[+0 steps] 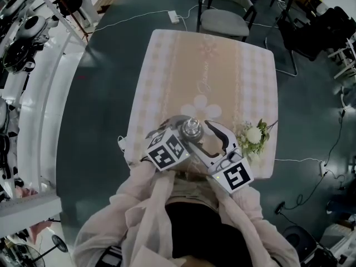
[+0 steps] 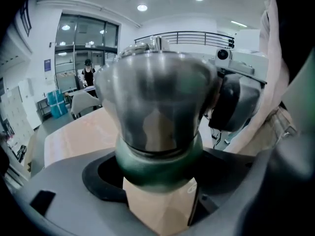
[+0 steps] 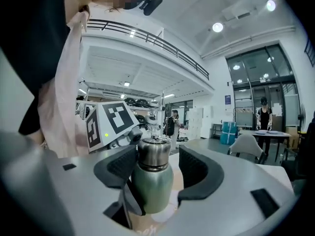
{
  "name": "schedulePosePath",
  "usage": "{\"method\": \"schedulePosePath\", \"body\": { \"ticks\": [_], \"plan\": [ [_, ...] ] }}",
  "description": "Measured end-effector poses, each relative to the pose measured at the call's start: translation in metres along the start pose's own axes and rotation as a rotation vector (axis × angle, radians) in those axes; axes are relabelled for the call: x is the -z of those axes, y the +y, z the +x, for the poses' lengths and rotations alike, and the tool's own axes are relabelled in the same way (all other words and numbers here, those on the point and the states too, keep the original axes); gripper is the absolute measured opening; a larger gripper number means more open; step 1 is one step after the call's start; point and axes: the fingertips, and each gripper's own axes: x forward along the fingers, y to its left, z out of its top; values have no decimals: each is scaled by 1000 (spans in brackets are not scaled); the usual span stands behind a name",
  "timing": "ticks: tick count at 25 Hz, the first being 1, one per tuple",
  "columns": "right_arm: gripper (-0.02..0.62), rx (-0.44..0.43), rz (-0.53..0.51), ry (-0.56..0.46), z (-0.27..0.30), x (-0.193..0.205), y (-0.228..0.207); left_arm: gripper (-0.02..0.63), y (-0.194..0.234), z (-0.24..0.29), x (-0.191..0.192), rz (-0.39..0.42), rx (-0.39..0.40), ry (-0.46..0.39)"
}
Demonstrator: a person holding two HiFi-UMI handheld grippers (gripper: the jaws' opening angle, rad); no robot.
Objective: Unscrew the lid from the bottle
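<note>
The left sleeve, pale and sheer, comes up from the lower left towards the bottle. That forearm is angled inwards across the body. Its left tool tips forward and down, with its marker cube just left of the bottle and nearer the person. In the left gripper view the bottle fills the space between the jaws, its green body seated in the dark pads, so this tool is closed on the bottle's body below the neck.

The bottle stands upright over the near end of the cloth-covered surface, close in front of the person's chest. Whether its base rests on the cloth cannot be made out. Its steel lid sits on top of the neck.

The right sleeve comes in from the lower right of the bottle, with the elbow out to the side. The right tool lies nearly level, pointing inwards and to the left at the bottle's top. Its jaws stand wide on either side of the lid. The left pad is close against the steel and the right pad is clearly apart from it, so nothing is clamped.

To the right of the bottle, near the surface's edge, lies a small bunch of white flowers with green leaves.
</note>
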Motion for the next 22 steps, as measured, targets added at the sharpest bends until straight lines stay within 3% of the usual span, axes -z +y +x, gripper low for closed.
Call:
{"method": "schedulePosePath", "body": {
  "ticks": [13,22],
  "plan": [
    [265,30,89,-7,8,4,2,396,-10,6,-1,35,-16,30],
    [265,-175,53,-54,3,-7,16,396,-25,-2,-2,119,107,18]
  ]
}}
